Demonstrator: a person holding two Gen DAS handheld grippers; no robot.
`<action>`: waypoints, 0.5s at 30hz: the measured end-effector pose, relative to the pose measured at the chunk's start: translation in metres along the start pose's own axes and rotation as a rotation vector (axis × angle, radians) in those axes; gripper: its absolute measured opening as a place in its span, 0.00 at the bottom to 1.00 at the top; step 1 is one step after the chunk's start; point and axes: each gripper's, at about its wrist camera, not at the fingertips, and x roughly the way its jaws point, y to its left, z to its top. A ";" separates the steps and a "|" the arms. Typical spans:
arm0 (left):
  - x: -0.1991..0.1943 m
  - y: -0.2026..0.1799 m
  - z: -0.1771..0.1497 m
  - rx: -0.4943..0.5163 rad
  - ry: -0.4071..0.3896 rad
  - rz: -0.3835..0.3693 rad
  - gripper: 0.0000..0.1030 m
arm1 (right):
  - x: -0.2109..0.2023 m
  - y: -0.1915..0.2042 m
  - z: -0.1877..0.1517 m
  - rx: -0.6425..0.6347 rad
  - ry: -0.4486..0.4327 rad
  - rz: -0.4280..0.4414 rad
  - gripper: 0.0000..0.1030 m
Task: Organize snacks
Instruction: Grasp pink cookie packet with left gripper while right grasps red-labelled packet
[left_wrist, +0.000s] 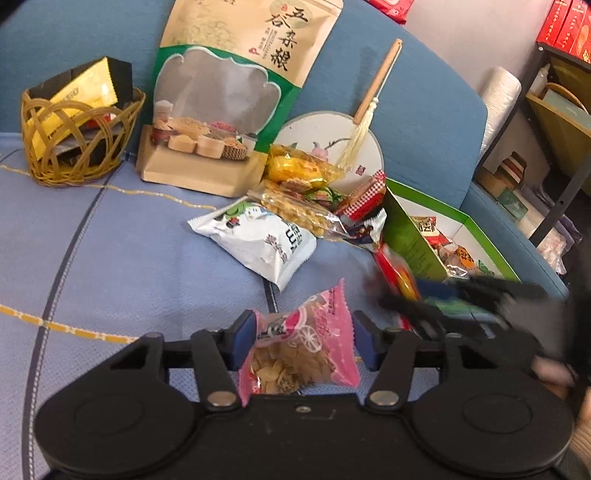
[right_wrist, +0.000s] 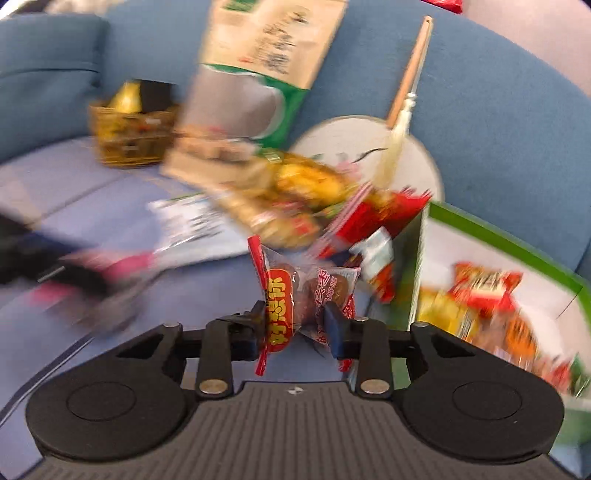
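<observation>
My left gripper (left_wrist: 303, 341) is shut on a pink snack packet (left_wrist: 303, 350) and holds it above the blue sofa seat. My right gripper (right_wrist: 295, 326) is shut on a red and clear snack packet (right_wrist: 295, 295); it shows blurred in the left wrist view (left_wrist: 402, 286) beside the green box. A pile of snack packets (left_wrist: 306, 195) lies on the seat, with a white packet (left_wrist: 258, 240) at its front. The green-edged box (left_wrist: 410, 236) at the right holds several packets; it also shows in the right wrist view (right_wrist: 509, 236).
A wicker basket (left_wrist: 77, 147) with yellow and black packs stands at the back left. A large tan grain bag (left_wrist: 229, 92) and a round fan (left_wrist: 332, 136) lean on the sofa back. Shelves with red boxes (left_wrist: 569, 26) stand at the right.
</observation>
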 end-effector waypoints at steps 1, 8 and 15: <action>0.002 0.000 -0.002 -0.005 0.005 0.001 0.99 | -0.009 0.002 -0.009 -0.007 -0.010 0.004 0.58; 0.017 -0.010 -0.012 0.048 0.012 0.052 1.00 | -0.010 -0.003 -0.026 0.118 -0.052 0.007 0.80; 0.022 -0.016 -0.013 0.082 0.009 0.069 1.00 | -0.001 -0.003 -0.019 0.071 -0.056 -0.013 0.86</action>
